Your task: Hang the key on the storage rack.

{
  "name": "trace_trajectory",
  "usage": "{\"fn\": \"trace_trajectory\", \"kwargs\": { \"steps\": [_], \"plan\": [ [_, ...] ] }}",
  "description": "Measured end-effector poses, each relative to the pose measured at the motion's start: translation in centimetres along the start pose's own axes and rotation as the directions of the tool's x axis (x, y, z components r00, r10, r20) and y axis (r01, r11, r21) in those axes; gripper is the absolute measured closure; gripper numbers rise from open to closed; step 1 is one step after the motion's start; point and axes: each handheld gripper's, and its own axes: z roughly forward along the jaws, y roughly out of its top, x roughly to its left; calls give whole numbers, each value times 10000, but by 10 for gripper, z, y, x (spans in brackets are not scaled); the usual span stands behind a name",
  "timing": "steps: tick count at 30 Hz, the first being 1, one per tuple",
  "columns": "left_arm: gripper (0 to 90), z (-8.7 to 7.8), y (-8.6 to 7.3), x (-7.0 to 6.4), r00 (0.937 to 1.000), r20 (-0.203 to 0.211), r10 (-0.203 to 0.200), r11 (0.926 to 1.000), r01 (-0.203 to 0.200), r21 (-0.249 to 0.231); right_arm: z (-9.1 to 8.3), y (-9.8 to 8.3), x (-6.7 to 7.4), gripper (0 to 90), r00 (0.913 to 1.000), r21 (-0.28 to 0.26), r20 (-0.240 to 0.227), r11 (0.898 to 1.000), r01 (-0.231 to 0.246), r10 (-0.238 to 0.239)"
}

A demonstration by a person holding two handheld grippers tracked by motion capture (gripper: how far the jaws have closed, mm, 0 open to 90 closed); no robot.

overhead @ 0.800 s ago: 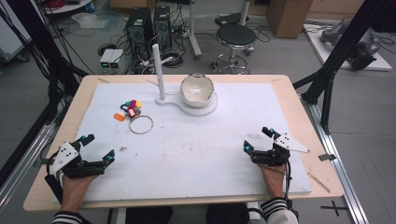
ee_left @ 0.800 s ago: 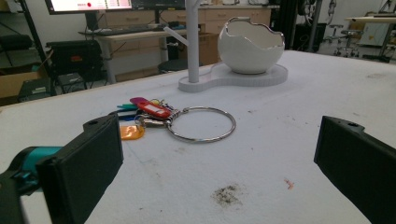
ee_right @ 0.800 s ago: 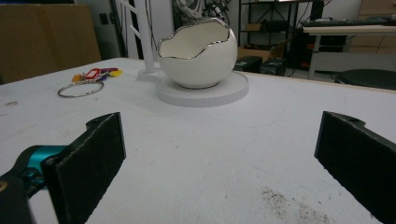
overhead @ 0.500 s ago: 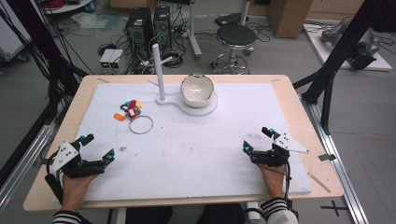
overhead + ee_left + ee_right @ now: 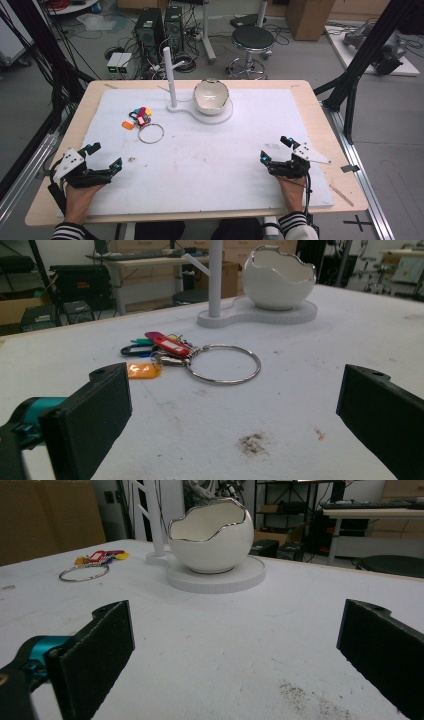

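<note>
**Both claws wide apart at the near edge of the desk**

The left claw rests on the white mat at the near left side of the desk, and its jaws stand wide apart with nothing between them. The right claw rests at the near right side, also with its jaws wide apart and empty. Each one is held by a hand that comes from the bottom edge.

A metal key ring lies flat on the mat ahead of the left claw. A bunch of coloured key tags is attached at its far left side. Farther away stands a white egg-shaped bowl with a broken-looking silver rim, on a round white base. A white post rises just beside the bowl. Both claws are well apart from these things.
</note>
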Motion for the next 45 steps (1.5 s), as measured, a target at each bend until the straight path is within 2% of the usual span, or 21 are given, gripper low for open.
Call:
{"fn": "trace_trajectory", "kwargs": {
  "steps": [6, 11, 12, 13, 14, 18, 20, 21, 23, 25, 26, 27, 28, 29, 30, 31, 33, 37, 39, 42, 45],
  "plan": [
    [17, 3, 25, 8, 9987, 463, 196, 9997, -202, 124, 0, 0, 0, 14, 10000, -8, 36, 10000, -46, 46],
    [17, 8, 48, 11, 9951, 791, 590, 9973, -623, 399, 0, 0, 0, 14, 10000, -4, 35, 10000, -43, 43],
    [17, 13, 60, 13, 9918, 991, 806, 9946, -866, 575, 0, 0, 0, 14, 10000, 2, 31, 10000, -14, 14],
    [17, 13, 60, 13, 9918, 991, 806, 9946, -866, 575, 0, 0, 0, 14, 10000, -3, 33, 10000, -54, 54],
    [17, 18, 71, 15, 9886, 1209, 894, 9921, -991, 769, 0, 0, 0, 14, 10000, -14, 50, 10000, -72, 72],
    [17, 30, 90, 20, 9815, 1682, 915, 9844, -1147, 1337, 0, 0, 0, 14, 10000, 1, 43, 10000, -90, 90],
    [17, 33, 95, 20, 9802, 1715, 985, 9803, -1252, 1527, 0, 0, 0, 14, 10000, -12, 37, 10000, -52, 52],
    [17, 41, 106, 21, 9745, 1891, 1210, 9708, -1558, 1822, 0, 0, 0, 13, 10000, 4, 25, 10000, -58, 58],
    [17, 47, 113, 21, 9697, 2058, 1317, 9630, -1744, 2056, 0, 0, 0, 14, 9999, -13, 72, 10000, -86, 86],
    [17, 52, 118, 21, 9683, 2151, 1268, 9608, -1738, 2159, 0, 0, 0, 14, 10000, -19, 8, 10000, 30, -30],
    [17, 60, 125, 21, 9600, 2340, 1536, 9433, -2130, 2547, 0, 0, 0, 13, 10000, -2, 28, 10000, -16, 16],
    [17, 60, 125, 21, 9600, 2340, 1536, 9433, -2130, 2547, 0, 0, 0, 14, 10000, -9, 58, 10000, -13, 13],
    [17, 67, 130, 21, 9533, 2488, 1714, 9298, -2400, 2791, 0, 0, 0, 13, 10000, -26, 53, 10000, -48, 48],
    [17, 67, 130, 21, 9533, 2488, 1714, 9298, -2400, 2791, 0, 0, 0, 13, 9999, -17, 69, 10000, -77, 77],
    [17, 75, 136, 20, 9485, 2565, 1859, 9140, -2627, 3092, 0, 0, 0, 14, 10000, -23, 44, 10000, -34, 34],
    [17, 78, 138, 20, 9471, 2625, 1847, 9096, -2660, 3193, 0, 0, 0, 14, 10000, -3, 33, 10000, -45, 45],
    [17, 87, 144, 19, 9417, 2852, 1784, 8921, -2771, 3568, 0, 0, 0, 14, 10000, 7, 24, 10000, -32, 32],
    [17, 98, 148, 17, 9368, 3075, 1666, 8793, -2823, 3836, 0, 0, 0, 14, 10000, -11, 12, 10000, 5, -5],
    [17, 106, 150, 14, 9297, 3249, 1736, 8618, -3031, 4067, 0, 0, 0, 14, 10000, 4, 23, 10000, -29, 29],
    [17, 114, 151, 10, 9276, 3332, 1691, 8512, -3079, 4250, 0, 0, 0, 13, 10000, -12, 15, 10000, -60, 60],
    [17, 123, 151, 8, 9147, 3560, 1911, 8111, -3514, 4676, 0, 0, 0, 14, 10000, -14, 10, 10000, -51, 51]
  ]
}}
